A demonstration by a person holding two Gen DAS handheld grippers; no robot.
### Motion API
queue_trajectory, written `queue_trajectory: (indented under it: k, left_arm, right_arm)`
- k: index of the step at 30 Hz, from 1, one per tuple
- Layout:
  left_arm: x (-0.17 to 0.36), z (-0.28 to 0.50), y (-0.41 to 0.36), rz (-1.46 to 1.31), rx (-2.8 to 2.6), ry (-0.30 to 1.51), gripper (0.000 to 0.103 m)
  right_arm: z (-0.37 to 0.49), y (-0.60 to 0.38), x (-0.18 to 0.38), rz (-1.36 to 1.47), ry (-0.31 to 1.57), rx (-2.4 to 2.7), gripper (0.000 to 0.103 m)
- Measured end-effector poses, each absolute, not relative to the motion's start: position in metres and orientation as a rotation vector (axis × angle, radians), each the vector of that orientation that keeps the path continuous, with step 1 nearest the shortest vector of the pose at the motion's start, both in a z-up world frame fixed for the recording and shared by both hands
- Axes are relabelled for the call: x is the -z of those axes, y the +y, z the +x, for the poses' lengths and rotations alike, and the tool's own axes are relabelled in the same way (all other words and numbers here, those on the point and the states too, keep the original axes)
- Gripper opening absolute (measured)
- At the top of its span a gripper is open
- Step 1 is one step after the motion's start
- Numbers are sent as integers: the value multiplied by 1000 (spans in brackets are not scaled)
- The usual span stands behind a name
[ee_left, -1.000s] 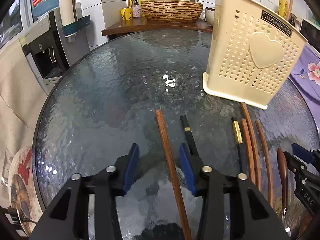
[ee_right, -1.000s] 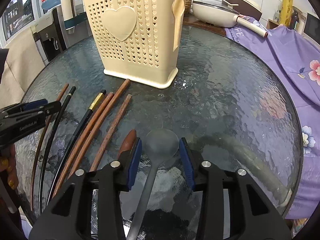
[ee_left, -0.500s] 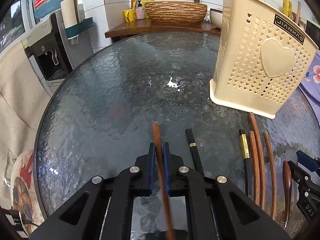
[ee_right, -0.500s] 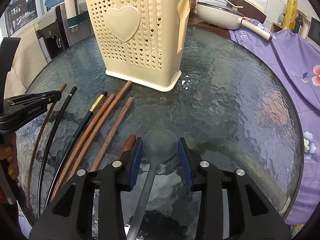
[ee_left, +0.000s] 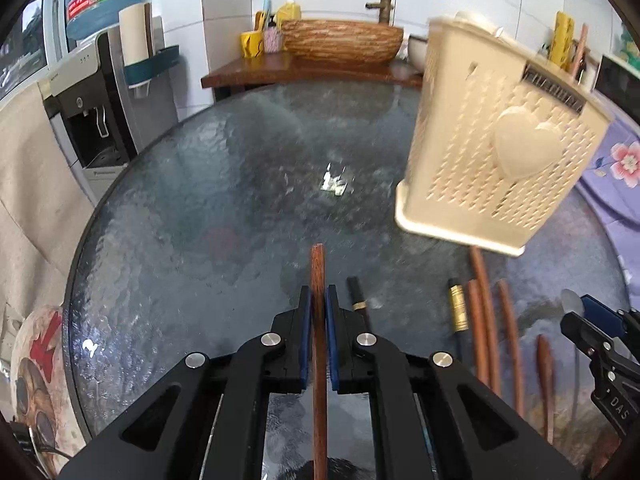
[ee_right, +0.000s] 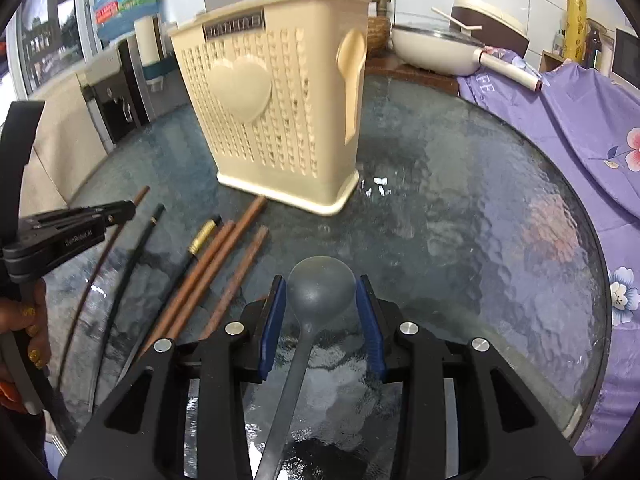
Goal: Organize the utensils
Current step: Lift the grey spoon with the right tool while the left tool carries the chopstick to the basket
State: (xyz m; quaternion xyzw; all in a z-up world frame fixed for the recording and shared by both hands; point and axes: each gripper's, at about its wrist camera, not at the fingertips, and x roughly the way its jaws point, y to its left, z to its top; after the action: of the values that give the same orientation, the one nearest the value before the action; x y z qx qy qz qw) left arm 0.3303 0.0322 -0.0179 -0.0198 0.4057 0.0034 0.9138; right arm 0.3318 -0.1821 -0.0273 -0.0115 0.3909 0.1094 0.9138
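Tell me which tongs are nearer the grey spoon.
Right. The right tongs straddle the grey spoon, its bowl between their open pads and not yet clamped. The left tongs are off to its left, shut on a brown chopstick.

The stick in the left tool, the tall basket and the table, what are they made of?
The stick in the left tool looks like wood: reddish brown, matte, faintly grained. The basket looks like cream plastic: smooth, moulded heart, rows of punched holes. The table looks like dark glass: rippled surface with bright reflections.
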Motion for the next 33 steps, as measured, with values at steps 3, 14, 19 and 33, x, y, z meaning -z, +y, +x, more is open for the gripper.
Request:
queue_trajectory:
  k: [3,14,19,33]
  left_arm:
    - [2,323,32,-63,23,799,7]
    - [-56,293,32,-93,105,666,7]
    - [-69,284,34,-98,124,637,7]
    - [-97,262,38,-105,169,570,7]
  right_arm:
    - [329,-187,12,-8,763,-238,37]
    - [305,-202,-44,44,616,-291,37]
    - [297,-204,-57,41,592,-303,37]
    - [284,-201,-79,17,552,-331,37]
